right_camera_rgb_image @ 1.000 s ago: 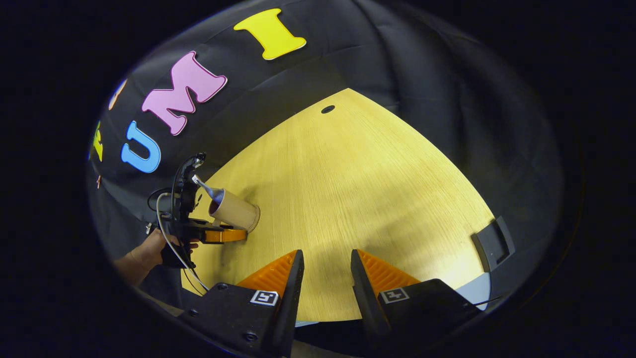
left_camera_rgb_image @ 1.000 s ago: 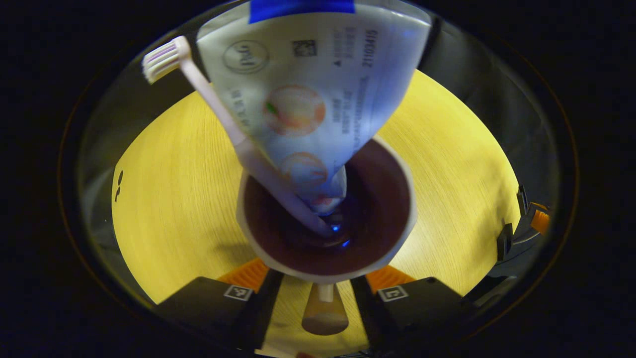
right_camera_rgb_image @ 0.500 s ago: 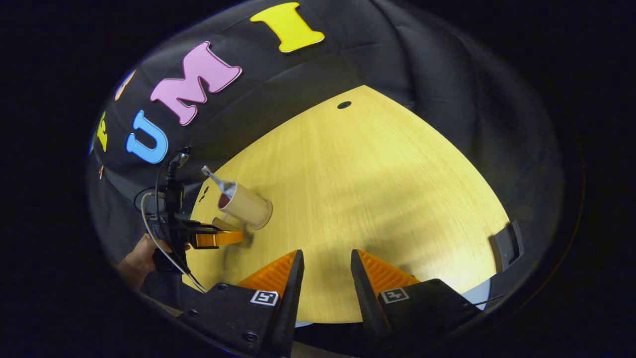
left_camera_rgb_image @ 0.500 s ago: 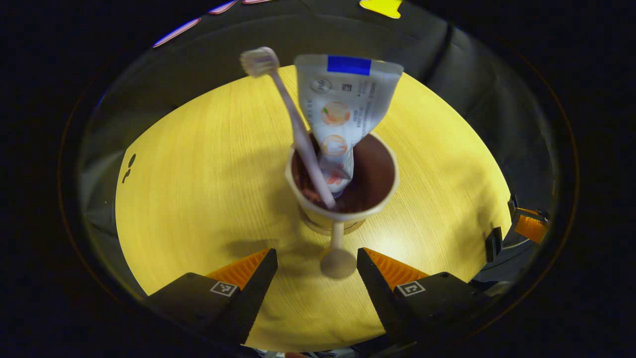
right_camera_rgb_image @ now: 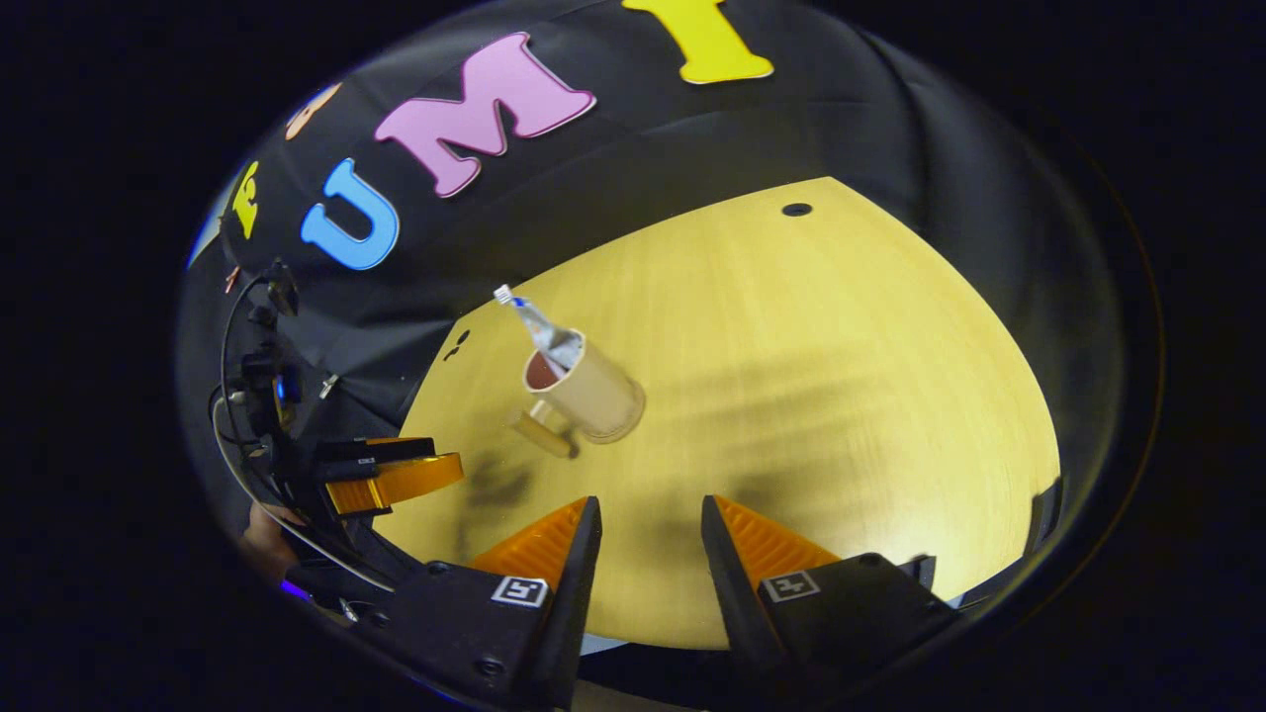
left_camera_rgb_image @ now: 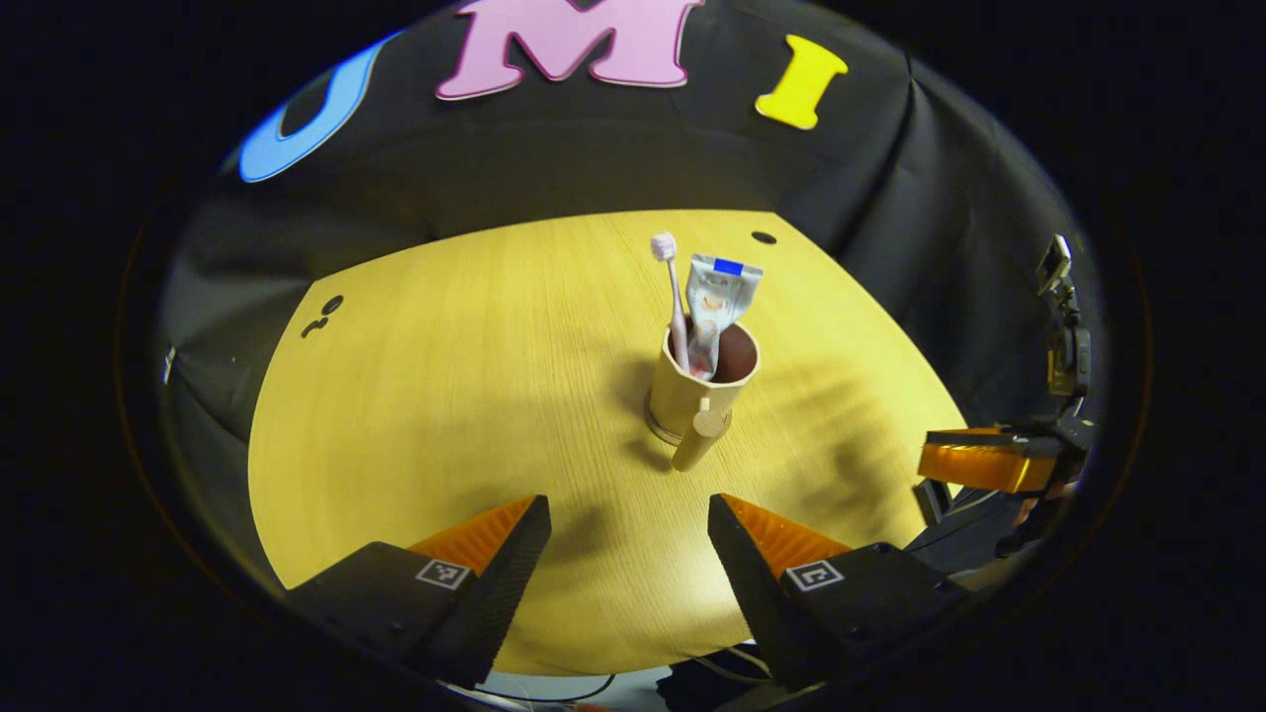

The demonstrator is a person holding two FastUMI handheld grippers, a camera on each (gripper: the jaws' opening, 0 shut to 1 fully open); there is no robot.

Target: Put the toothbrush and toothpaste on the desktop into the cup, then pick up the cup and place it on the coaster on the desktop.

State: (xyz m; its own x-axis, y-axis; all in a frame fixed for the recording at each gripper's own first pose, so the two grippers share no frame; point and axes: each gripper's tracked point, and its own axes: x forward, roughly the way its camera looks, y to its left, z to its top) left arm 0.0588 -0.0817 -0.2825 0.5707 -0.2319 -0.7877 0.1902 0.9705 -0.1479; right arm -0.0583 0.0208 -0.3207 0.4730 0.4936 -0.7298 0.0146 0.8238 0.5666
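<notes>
the tabletop (left_camera_rgb_image: 445, 396) is pale yellow wood with a fine grain, its far edge curved against the black cloth wall (left_camera_rgb_image: 593, 158). a small round dark hole (left_camera_rgb_image: 763, 237) sits in the tabletop at about 1 o'clock in the left gripper view, near the far edge. two small dark marks (left_camera_rgb_image: 321, 314) lie close together at about 10 o'clock, near the left edge. in the right gripper view the same hole (right_camera_rgb_image: 796, 210) lies at 1 o'clock. soft shadows cross the wood at 3 o'clock.
</notes>
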